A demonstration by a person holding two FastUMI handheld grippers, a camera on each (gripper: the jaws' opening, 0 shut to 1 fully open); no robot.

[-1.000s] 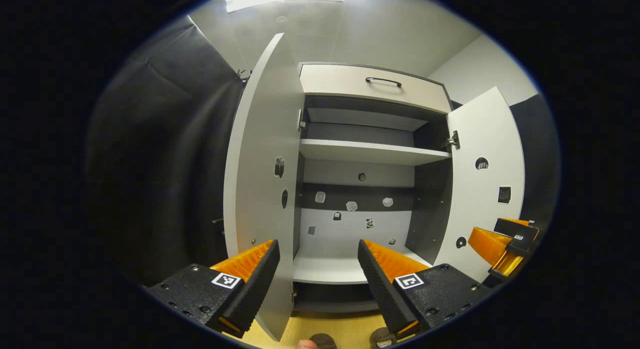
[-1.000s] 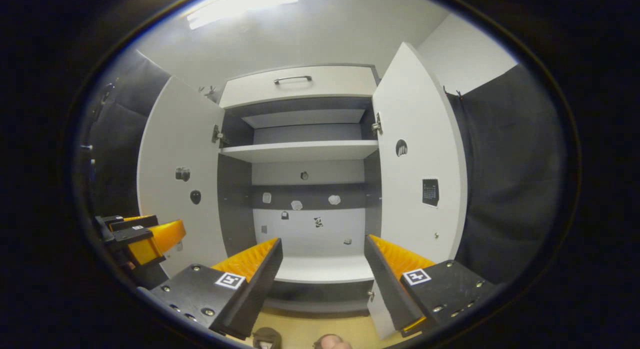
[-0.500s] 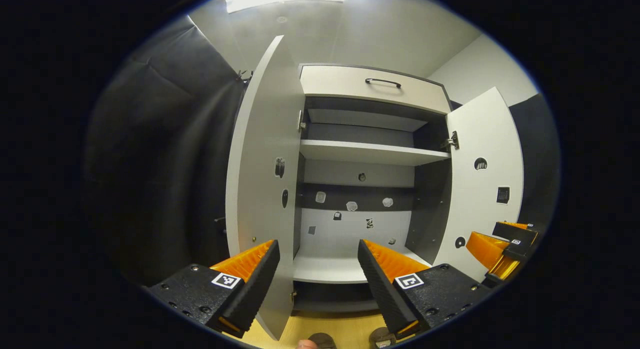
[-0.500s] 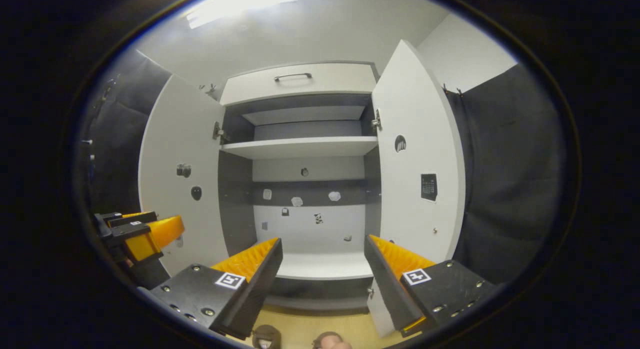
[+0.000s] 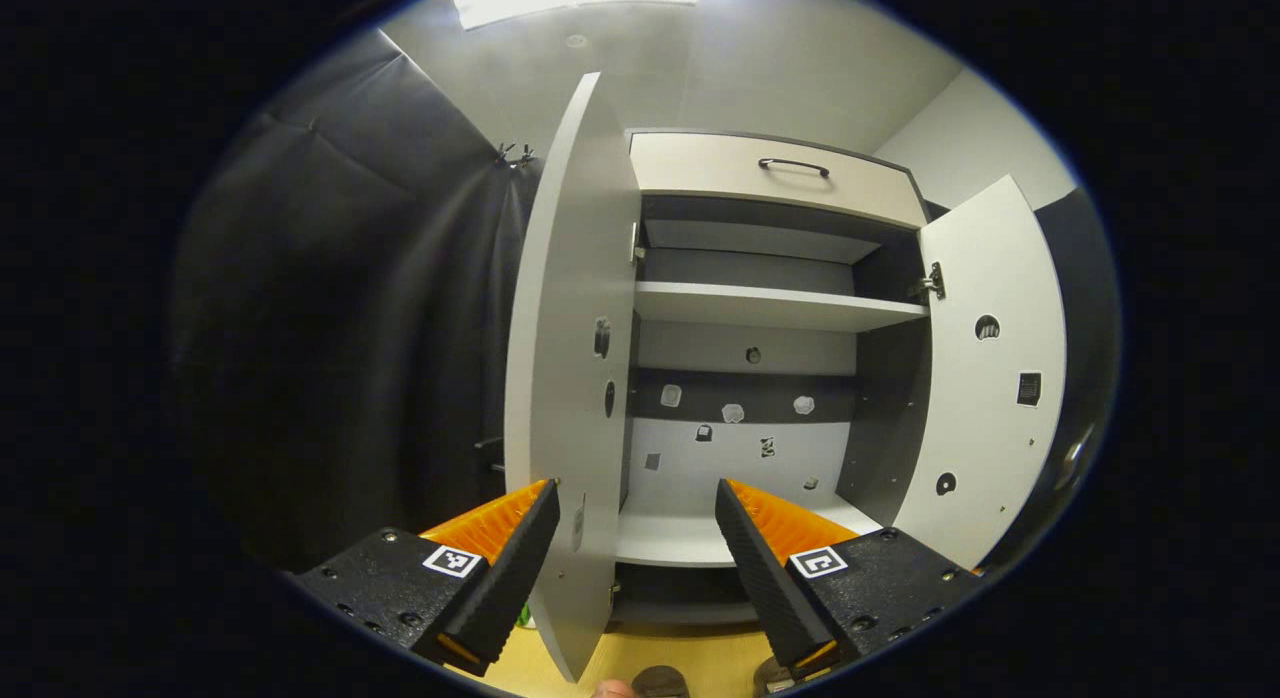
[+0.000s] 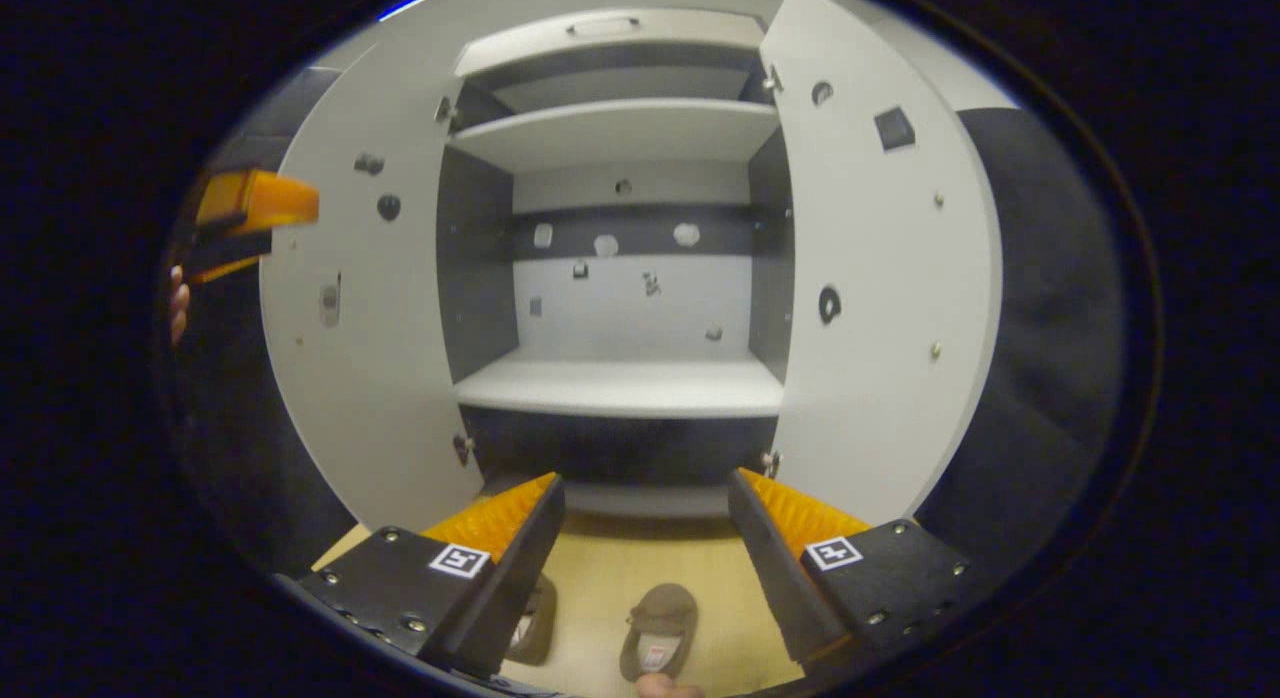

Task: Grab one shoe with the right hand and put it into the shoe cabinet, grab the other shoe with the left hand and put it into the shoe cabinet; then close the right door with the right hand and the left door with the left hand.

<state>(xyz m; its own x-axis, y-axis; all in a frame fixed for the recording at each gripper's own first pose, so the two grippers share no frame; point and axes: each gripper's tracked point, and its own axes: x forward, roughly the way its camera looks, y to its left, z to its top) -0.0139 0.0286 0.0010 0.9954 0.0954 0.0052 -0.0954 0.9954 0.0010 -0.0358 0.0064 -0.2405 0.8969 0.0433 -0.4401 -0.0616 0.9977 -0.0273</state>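
Both doors of the white shoe cabinet (image 5: 770, 168) stand open: the left door (image 5: 575, 358) and the right door (image 5: 990, 378). In the right gripper view two brown shoes lie on the wooden floor before the cabinet (image 6: 620, 388): one shoe (image 6: 660, 628) between my fingers' lines, the other shoe (image 6: 538, 623) partly hidden behind the left finger. My right gripper (image 6: 645, 503) is open above them. My left gripper (image 5: 635, 508) is open, held before the left door's edge, and also appears far left as the left gripper (image 6: 250, 213). Shoe tips (image 5: 660, 681) peek at the bottom of the left gripper view.
The cabinet has a drawer with a dark handle (image 5: 793, 165), an upper shelf (image 5: 760, 306) and a lower shelf (image 6: 620, 386), both bare. Black cloth walls (image 5: 350, 328) hang on either side. The floor (image 6: 610, 578) is light wood.
My right gripper has tipped downward, bringing the floor and both shoes into view. My left gripper has shifted slightly left, so the cabinet sits further right; the right gripper has left its view.
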